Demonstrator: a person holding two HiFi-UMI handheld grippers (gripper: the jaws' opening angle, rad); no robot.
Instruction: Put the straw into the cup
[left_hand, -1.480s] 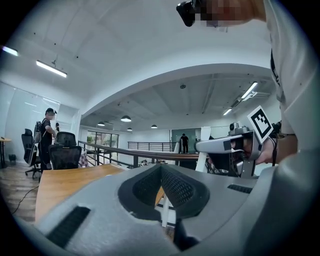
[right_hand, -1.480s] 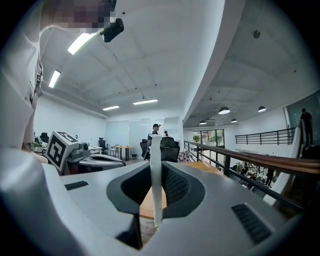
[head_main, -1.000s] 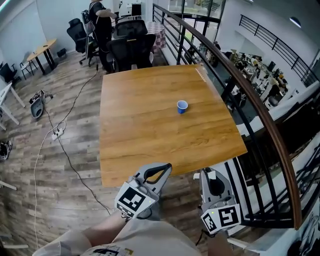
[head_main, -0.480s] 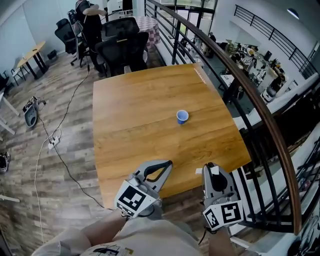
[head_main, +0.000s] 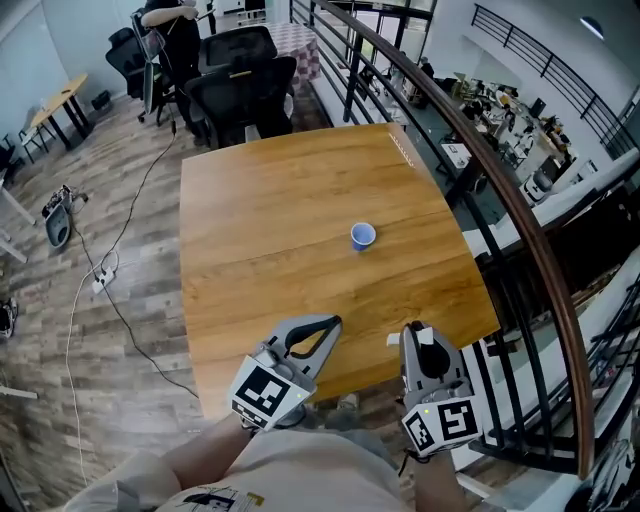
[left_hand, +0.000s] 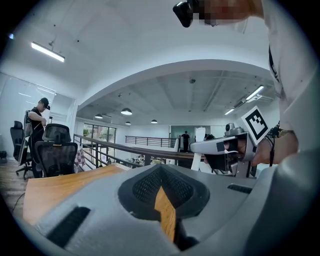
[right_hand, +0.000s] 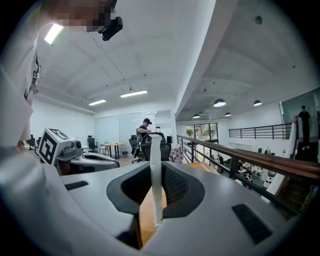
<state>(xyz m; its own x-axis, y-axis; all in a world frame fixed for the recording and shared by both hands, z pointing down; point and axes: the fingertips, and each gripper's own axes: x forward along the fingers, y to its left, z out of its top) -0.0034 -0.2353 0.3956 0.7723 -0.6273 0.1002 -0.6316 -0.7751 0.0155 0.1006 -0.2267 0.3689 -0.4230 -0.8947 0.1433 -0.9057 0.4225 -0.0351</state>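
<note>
The right gripper (head_main: 420, 336) pinches the straw (right_hand: 155, 175) upright; the left gripper (head_main: 322, 330) is closed and empty. The cup (head_main: 363, 236) stands ahead of both, well beyond the near edge of the table (head_main: 250, 260).

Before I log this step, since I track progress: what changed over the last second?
The left hand-held gripper and right hand-held gripper came forward to the table; their tips now overlap its near edge, which they had barely reached. Nothing taken or let go. The right still holds the straw, the left stays shut and empty, the cup stands where it was.
</note>
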